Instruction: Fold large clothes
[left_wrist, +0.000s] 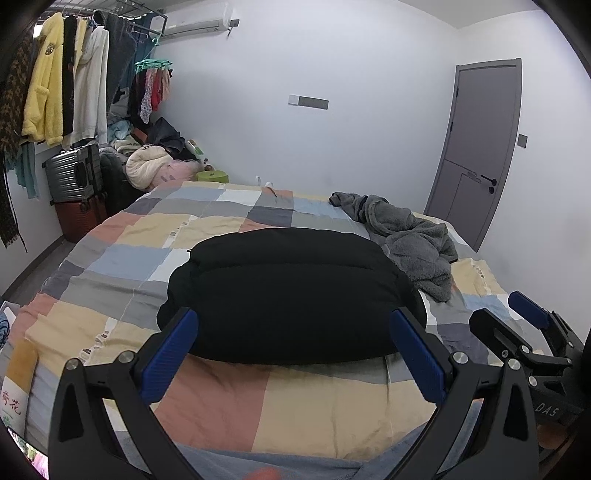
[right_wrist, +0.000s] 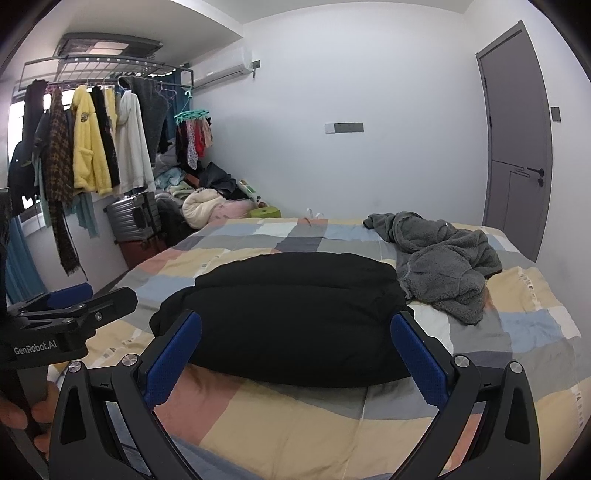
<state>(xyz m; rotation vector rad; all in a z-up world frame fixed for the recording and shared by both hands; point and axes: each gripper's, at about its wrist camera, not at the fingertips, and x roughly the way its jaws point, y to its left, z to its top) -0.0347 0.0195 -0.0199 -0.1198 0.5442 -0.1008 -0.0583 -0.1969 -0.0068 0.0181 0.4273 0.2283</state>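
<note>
Blue-padded and spread wide, the left gripper (left_wrist: 293, 347) holds nothing; it hangs over the near edge of the bed, with the black folded garment framed between its fingers but not touched. Just beside it, the right gripper (right_wrist: 295, 350) stands equally wide and equally empty, aimed at the same bundle. Each tool shows at the edge of the other's view, so the two sit close together, side by side. That black garment (left_wrist: 291, 291) lies on the patchwork quilt (left_wrist: 229, 406), a thick padded bundle already doubled into a compact, rounded block — it looks like a puffy coat, though its exact kind cannot be told. By its look it is soft, bulky and springy rather than heavy; a smooth shell of that sort would likely slide under the pads and puff back open, so a firm pinch through several layers at the two near corners seems the safest hold. Behind it and to the right, touching or nearly touching its far corner, the grey fleece garment (right_wrist: 443, 258) lies crumpled and unfolded — probably the next piece. It should be light, limp and grippy, best lifted by the shoulders or the hem.
</note>
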